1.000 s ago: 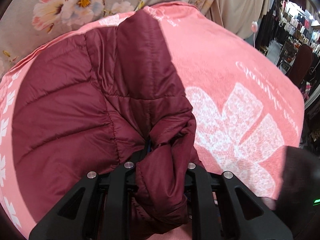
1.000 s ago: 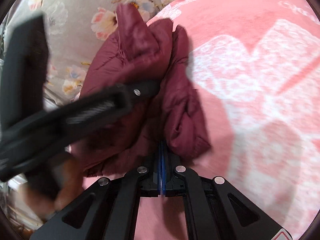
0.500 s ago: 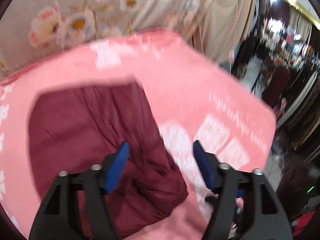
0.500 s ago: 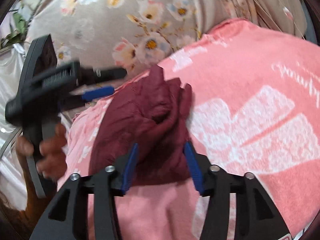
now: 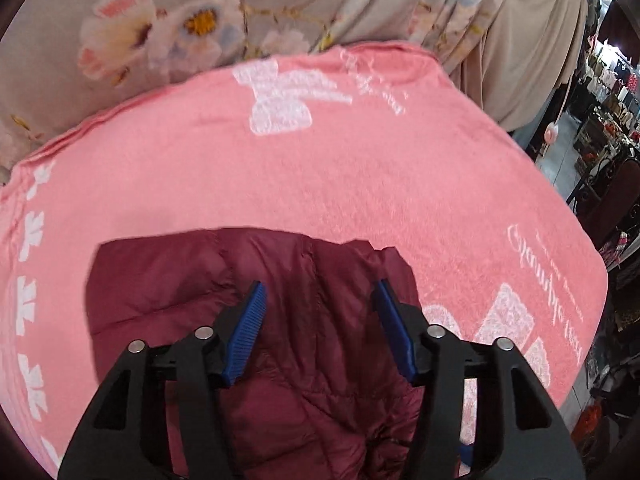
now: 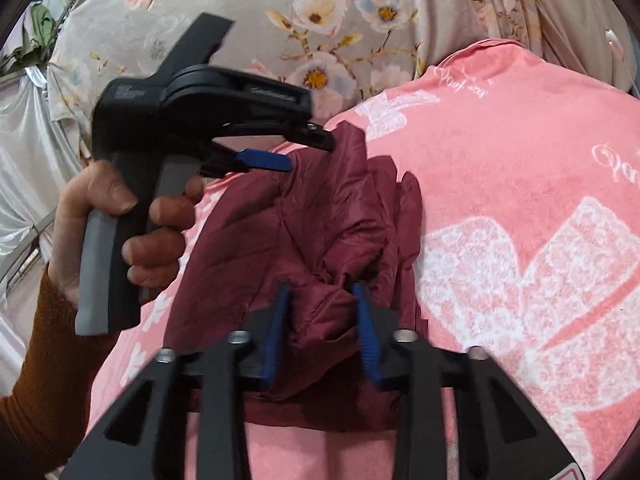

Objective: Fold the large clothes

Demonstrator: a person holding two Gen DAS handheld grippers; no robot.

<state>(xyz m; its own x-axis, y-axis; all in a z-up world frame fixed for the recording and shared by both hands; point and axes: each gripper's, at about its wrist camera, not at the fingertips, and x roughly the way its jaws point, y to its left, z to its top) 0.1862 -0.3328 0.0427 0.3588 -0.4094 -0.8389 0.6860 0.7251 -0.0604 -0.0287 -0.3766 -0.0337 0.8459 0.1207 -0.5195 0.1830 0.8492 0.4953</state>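
- A maroon quilted jacket lies bunched on a pink towel spread over the worktop, with a floral curtain hanging behind.
- The left claw hangs above the jacket, its blue pads apart and nothing between them; the jaws have just been closing partway, yet they grip no cloth.
- In the right wrist view, the right claw has a puffed fold of the jacket between its blue pads; the jaws have just been closing, and the pads appear to press the fabric on both sides.
- A person's hand, in a rust-brown sleeve, holds the left claw's handle above the jacket's far edge.
- The jacket looks light, soft and springy; its padding will likely puff back after each fold, and its smooth shell could slip out of a shallow pinch.
- The soundest hold is probably a seam or a hem edge, where stitched layers give the pads something firm; a grip on a loose puffed panel risks lifting a single layer only.
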